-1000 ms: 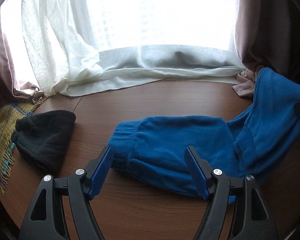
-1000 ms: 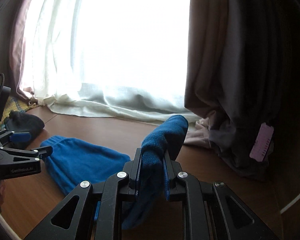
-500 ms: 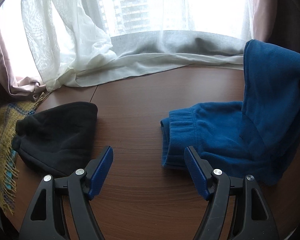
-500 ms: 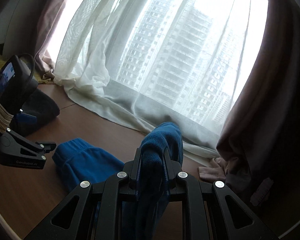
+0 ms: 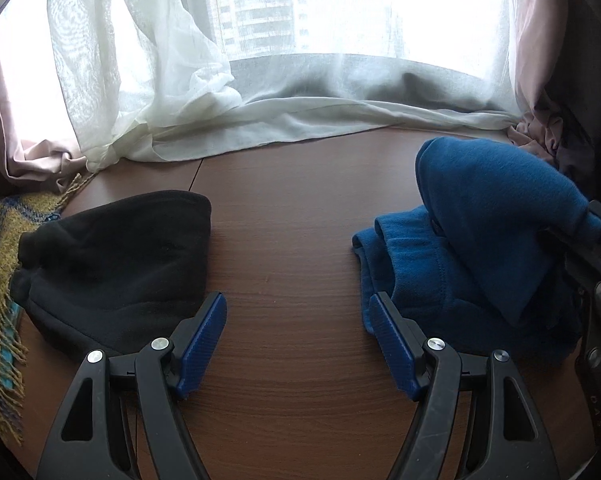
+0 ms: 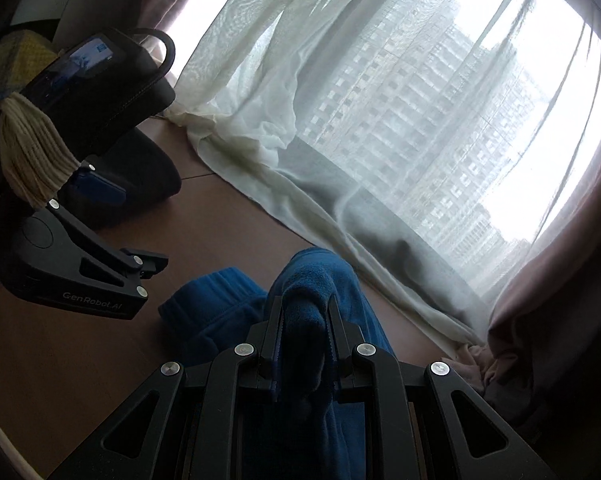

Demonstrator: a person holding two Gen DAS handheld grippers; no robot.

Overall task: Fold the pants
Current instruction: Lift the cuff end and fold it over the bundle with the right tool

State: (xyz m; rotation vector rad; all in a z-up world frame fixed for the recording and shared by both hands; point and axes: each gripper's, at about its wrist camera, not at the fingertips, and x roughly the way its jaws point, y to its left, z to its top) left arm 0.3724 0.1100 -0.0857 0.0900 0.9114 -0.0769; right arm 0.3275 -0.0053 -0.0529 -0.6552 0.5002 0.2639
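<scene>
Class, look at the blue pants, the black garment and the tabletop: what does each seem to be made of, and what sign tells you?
Blue pants: probably fleece; matte, fuzzy nap, soft thick folds.
Black garment: likely fleece too; dull, plush surface, though too dark to be sure.
Tabletop: wood or wood-look laminate; brown grain lines, smooth low sheen, one visible seam.

The left wrist view looks steeply down along its tool (image 5: 298,320) at the surface (image 5: 284,216), close, facing the window; the right wrist view sits lower and rolled (horizon tilted), facing the same window. Both share the pants (image 5: 480,248) (image 6: 300,304) and curtain (image 5: 260,120) (image 6: 300,152)
</scene>
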